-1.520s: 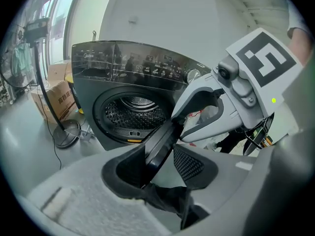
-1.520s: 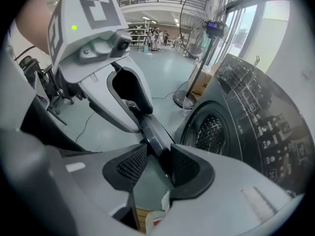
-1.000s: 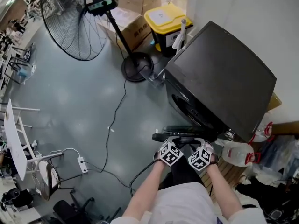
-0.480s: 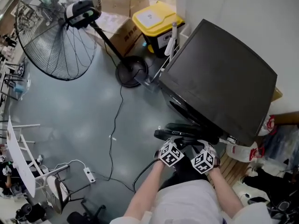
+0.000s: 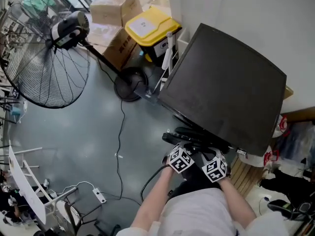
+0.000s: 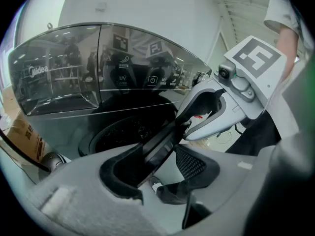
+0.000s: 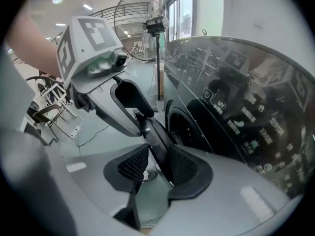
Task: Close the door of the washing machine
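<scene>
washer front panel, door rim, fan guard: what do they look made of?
Front panel: glossy dark glass or plastic, since it mirrors the room sharply; which of the two can't be told.
Door rim: dark and smooth with a slight sheen, probably moulded plastic.
Fan guard: thin dark wire spokes and rings, likely coated metal.

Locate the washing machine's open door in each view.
Head view: door lower centre, under the washing machine.
Left gripper view: door centre, edge-on between the jaws.
Right gripper view: door centre, edge-on between the jaws.
Shared landmark: washing machine's black body.
</scene>
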A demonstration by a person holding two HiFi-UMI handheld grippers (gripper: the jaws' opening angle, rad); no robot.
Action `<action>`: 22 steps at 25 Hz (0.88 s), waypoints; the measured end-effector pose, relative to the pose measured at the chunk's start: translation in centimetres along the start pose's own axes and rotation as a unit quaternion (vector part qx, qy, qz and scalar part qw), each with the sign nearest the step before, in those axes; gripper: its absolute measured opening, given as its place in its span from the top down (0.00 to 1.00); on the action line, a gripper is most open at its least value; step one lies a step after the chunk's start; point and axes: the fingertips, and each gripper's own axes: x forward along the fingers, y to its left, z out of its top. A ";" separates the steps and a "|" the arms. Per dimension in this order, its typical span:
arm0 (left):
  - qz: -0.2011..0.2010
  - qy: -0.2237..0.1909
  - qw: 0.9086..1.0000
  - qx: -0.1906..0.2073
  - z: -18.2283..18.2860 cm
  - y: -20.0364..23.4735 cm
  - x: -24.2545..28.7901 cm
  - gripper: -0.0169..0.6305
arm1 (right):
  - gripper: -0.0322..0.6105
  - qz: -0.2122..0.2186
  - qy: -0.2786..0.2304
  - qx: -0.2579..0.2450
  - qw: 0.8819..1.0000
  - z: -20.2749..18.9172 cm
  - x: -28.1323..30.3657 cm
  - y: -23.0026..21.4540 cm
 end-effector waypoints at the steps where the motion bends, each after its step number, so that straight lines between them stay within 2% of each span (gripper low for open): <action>1: -0.004 0.003 1.000 0.004 0.2 0.2 0.1 0.66 | 0.75 -0.006 -0.001 0.009 1.000 0.2 0.1 -0.2; 7: -0.013 0.008 1.000 0.026 1.7 1.4 0.6 0.65 | 0.75 -0.035 -0.007 0.039 0.999 1.0 0.3 -1.7; 12: 0.005 0.021 0.999 0.035 1.5 1.8 0.3 0.65 | 0.74 -0.042 0.005 0.060 0.997 1.4 0.7 -1.6; 14: 0.027 0.014 0.999 0.017 1.3 2.3 -0.3 0.65 | 0.74 -0.044 0.007 0.062 0.997 1.4 0.8 -1.6; 15: 0.043 0.004 0.999 -0.005 1.1 2.8 -0.7 0.65 | 0.74 -0.045 0.007 0.063 0.997 1.5 0.9 -1.7; 18: 0.082 -0.028 0.993 -0.078 0.0 4.0 -2.1 0.75 | 0.74 -0.059 0.008 0.074 0.995 1.6 0.9 -1.9; 22: 0.096 -0.034 0.990 -0.101 -1.5 4.5 -2.5 0.82 | 0.74 -0.085 0.004 0.103 0.991 1.8 0.8 -2.2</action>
